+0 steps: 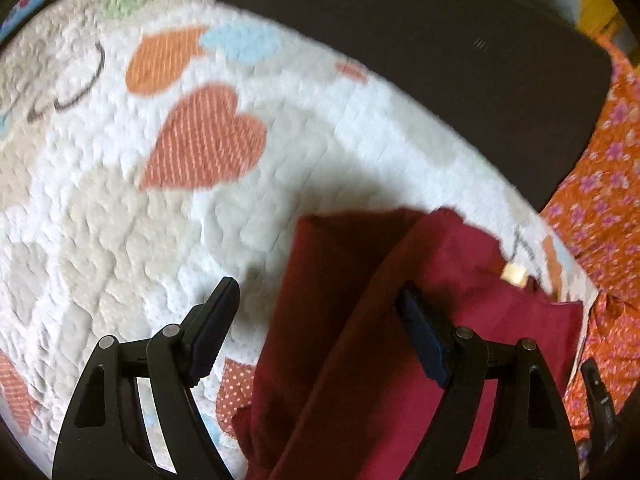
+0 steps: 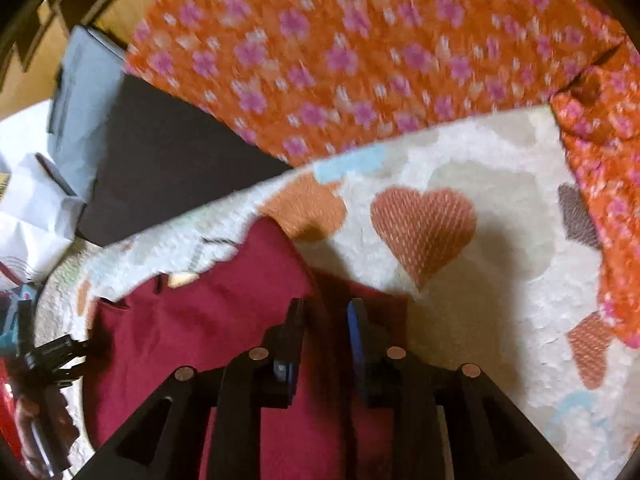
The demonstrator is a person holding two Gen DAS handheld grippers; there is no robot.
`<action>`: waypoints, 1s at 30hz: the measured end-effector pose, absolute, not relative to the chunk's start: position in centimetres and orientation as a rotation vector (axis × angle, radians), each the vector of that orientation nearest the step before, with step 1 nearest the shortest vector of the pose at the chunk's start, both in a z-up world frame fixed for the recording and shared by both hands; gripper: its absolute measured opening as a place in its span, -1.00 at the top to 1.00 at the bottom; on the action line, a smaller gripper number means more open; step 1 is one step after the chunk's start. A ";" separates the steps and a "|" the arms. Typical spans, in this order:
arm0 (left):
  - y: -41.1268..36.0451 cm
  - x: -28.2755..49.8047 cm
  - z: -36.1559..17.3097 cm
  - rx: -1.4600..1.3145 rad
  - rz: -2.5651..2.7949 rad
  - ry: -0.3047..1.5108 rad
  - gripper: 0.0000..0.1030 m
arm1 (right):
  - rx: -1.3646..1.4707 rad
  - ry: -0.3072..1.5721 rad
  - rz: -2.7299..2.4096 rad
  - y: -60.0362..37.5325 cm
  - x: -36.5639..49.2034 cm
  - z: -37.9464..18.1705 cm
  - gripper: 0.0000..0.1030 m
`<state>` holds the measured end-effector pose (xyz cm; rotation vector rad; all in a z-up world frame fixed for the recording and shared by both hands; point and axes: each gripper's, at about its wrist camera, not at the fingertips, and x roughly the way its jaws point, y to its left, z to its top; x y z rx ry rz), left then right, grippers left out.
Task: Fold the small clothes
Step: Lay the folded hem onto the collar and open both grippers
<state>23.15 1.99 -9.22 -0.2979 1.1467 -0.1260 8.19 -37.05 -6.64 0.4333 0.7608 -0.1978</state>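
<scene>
Lying at lower centre on the heart-print quilt, the maroon garment sits under the wide left claw, while the narrowed right claw straddles its raised fold.

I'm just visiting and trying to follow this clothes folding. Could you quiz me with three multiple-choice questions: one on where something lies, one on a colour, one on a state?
1. What does the dark red garment lie on?
A. a heart-patterned quilt
B. a wooden floor
C. a metal tray

2. What colour is the flowered cloth?
A. green
B. orange
C. black

3. How stands the left gripper?
A. shut tight
B. out of sight
C. open wide

Answers: 1 A, the quilt shows around the garment; 2 B, orange with pink flowers; 3 C, its fingers stand far apart.
</scene>
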 end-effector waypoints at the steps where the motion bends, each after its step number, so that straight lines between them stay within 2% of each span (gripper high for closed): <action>1: 1.8 23.1 -8.7 -0.290 -0.131 1.136 -0.56 | 0.426 0.754 -0.174 -36.5 8.2 -6.1 0.59; 7: -0.3 22.0 -7.3 -0.210 -0.192 1.095 -0.56 | 0.322 0.787 -0.006 -31.3 10.3 -5.8 0.59; 12: -2.1 23.1 -8.8 -0.085 -0.133 1.084 -0.56 | 0.267 0.803 -0.135 -31.5 12.7 -7.8 0.59; 14: -1.1 24.0 -9.8 -0.116 -0.102 1.111 -0.57 | 0.282 0.800 -0.180 -33.0 13.6 -8.5 0.59; 17: 1.1 25.3 -11.7 -0.250 -0.079 1.177 -0.57 | 0.269 0.922 -0.249 -35.4 15.9 -11.2 0.59; 18: 1.6 25.6 -12.3 -0.291 -0.090 1.196 -0.57 | 0.275 0.899 -0.246 -35.7 15.9 -11.2 0.60; 30: 0.8 22.2 -8.1 -0.179 -0.083 1.084 -0.57 | 0.257 0.876 -0.131 -30.5 7.4 -7.6 0.57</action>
